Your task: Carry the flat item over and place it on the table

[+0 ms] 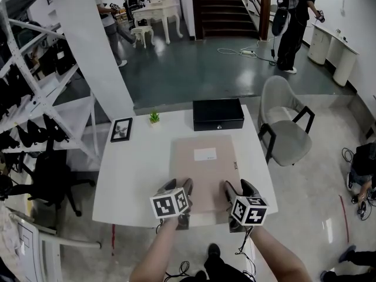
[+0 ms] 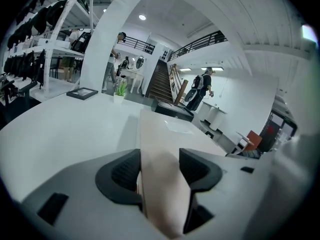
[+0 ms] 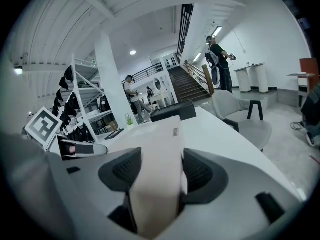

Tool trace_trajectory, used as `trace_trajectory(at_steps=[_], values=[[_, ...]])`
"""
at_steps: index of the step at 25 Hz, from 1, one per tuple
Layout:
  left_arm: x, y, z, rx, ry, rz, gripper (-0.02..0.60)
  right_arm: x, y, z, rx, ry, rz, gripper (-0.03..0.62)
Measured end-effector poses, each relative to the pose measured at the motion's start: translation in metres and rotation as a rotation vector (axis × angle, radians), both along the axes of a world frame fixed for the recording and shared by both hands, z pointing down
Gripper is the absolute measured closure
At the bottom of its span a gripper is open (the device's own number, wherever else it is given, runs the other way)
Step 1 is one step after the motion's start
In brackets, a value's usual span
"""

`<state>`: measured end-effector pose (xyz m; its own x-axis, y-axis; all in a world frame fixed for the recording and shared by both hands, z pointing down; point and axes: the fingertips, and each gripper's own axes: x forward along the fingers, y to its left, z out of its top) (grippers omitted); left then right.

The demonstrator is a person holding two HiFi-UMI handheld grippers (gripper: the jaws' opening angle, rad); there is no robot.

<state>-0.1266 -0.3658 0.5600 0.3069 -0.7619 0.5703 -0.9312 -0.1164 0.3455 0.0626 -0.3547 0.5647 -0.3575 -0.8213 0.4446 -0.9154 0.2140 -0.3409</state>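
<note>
Nearest the viewer, the left gripper (image 1: 179, 187) and the right gripper (image 1: 238, 188) are sitting side by side at the near edge of a white table (image 1: 135, 169). Each is carrying a cube with square markers. Both are clamping the near edge of the flat item (image 1: 202, 169), a pale beige panel, with each pair of jaws pinching it from either side. The panel is stretching away over the middle of the table and carrying a small white label (image 1: 205, 154) on its top face. Whether it is resting on the table or hanging just above it cannot be told. Beyond its far edge, a black box (image 1: 218, 114) is sitting near the table's back edge. To the left of the box, a small green plant (image 1: 154, 117) and a framed picture (image 1: 121, 129) are standing. A grey chair (image 1: 282, 122) is standing just beside the table's right side. Far behind, a person (image 1: 291, 22) is standing near a dark staircase (image 1: 218, 7).
</note>
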Motion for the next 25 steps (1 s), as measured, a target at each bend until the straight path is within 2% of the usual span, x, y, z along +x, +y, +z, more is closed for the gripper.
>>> trace_trajectory(at_steps=[6, 25], values=[[0.0, -0.001, 0.006, -0.003, -0.034, 0.006, 0.336, -0.001, 0.0, 0.006, -0.018, -0.004, 0.001, 0.344], [0.0, 0.001, 0.011, 0.01, -0.073, 0.009, 0.336, -0.001, 0.002, 0.018, -0.045, 0.012, -0.01, 0.337]])
